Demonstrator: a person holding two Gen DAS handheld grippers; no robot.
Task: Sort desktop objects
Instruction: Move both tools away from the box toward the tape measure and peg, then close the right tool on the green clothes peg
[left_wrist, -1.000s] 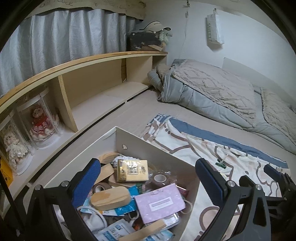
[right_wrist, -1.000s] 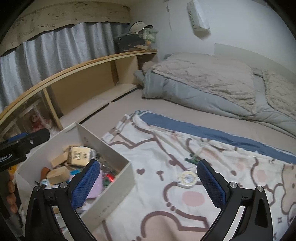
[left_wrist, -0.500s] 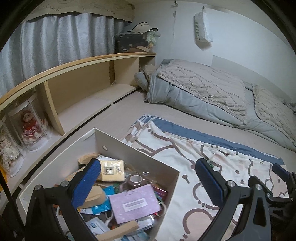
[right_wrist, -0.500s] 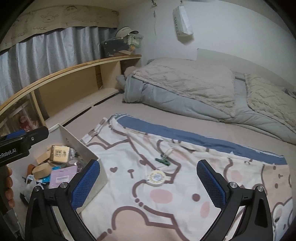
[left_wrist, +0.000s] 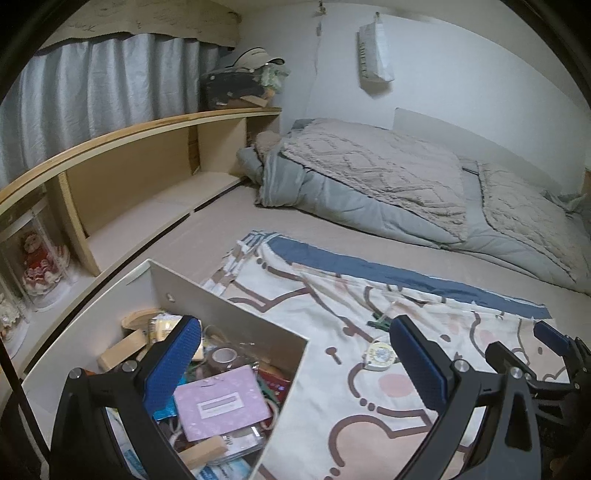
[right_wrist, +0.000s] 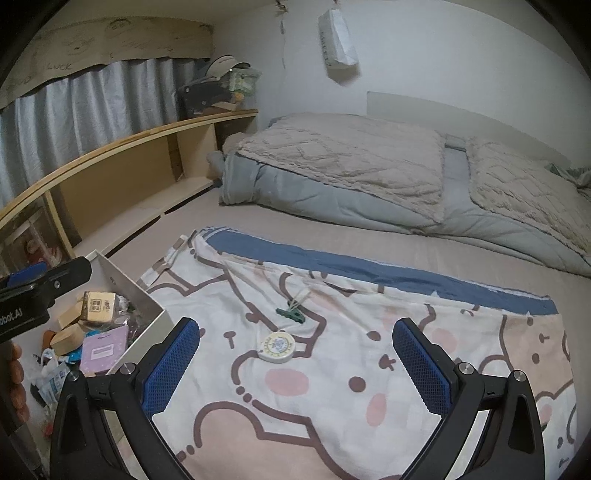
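Two loose items left on the patterned cloth (right_wrist: 332, 369): a round white tape measure (right_wrist: 277, 346) and, just beyond it, a green clip (right_wrist: 291, 314), both lying between the spread fingers of the right tool (right_wrist: 295, 373), which stands wide open and empty. Left tool (left_wrist: 295, 365) likewise wide open and empty, hovering over the near corner of the white box (left_wrist: 236, 314) already crowded with sorted things (a lilac card (left_wrist: 221, 404), wooden blocks (left_wrist: 122, 350), a roll of tape (left_wrist: 224, 355), packets). Likely trouble from here: a flat, smooth disc on soft fabric, easy to press into the cloth and pinch up a fold along with it, or to squirt sideways if caught off-centre; a thin clip with a pale string attached, apt to snag or trail; a box so full that a dropped piece could roll off the heap or over the low wall. Risk too of the two tools meeting, the right one showing close at the edge of the left view (left_wrist: 554, 350). No desk here: a bed as the surface, beige sheet (right_wrist: 369, 236) under the cloth, a grey and beige quilt (right_wrist: 351, 166) bunched toward the white wall, a wooden shelf (right_wrist: 129, 173) along the left with dolls (left_wrist: 40, 266) in clear cases, grey curtains (right_wrist: 92, 103) above, dim indoor light.
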